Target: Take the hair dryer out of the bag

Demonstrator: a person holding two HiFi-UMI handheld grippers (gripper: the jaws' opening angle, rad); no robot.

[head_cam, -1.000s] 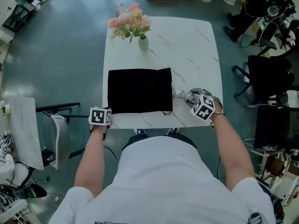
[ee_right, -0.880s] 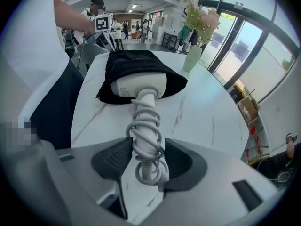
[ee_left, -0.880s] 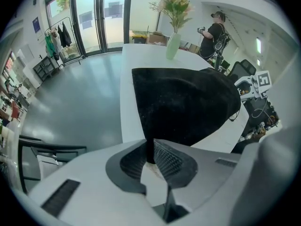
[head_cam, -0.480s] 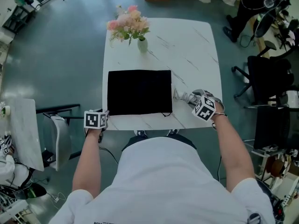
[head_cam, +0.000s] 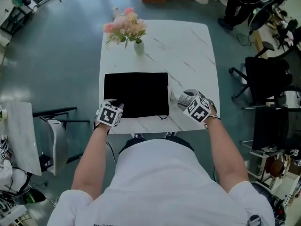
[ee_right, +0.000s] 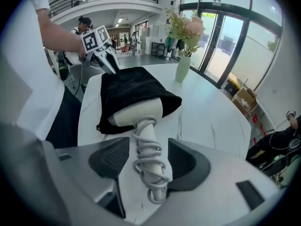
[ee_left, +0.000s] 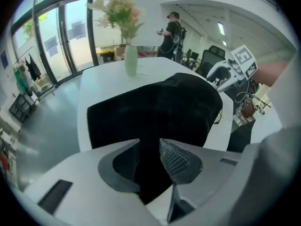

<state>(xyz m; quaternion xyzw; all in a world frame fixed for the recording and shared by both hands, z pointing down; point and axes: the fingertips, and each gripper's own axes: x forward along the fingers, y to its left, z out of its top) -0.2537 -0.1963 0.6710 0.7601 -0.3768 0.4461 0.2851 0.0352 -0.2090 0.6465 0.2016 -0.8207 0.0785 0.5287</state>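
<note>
On the white table (head_cam: 193,46), the far and right parts lie bare and open. The black bag (head_cam: 136,93) fills the near middle, leaving a narrow strip along the near edge. A vase (head_cam: 138,47) of flowers (head_cam: 123,25) stands upright at the far left corner, near the bag. The hair dryer (ee_right: 139,113) juts handle-first from the bag's right end. A chair (head_cam: 59,135) stands off the left edge, an office chair (head_cam: 263,76) off the right.

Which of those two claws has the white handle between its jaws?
The right claw, jaws opening around the cord-wrapped handle of the white hair dryer. The left claw, also opening, straddles only the black fabric bag.
</note>
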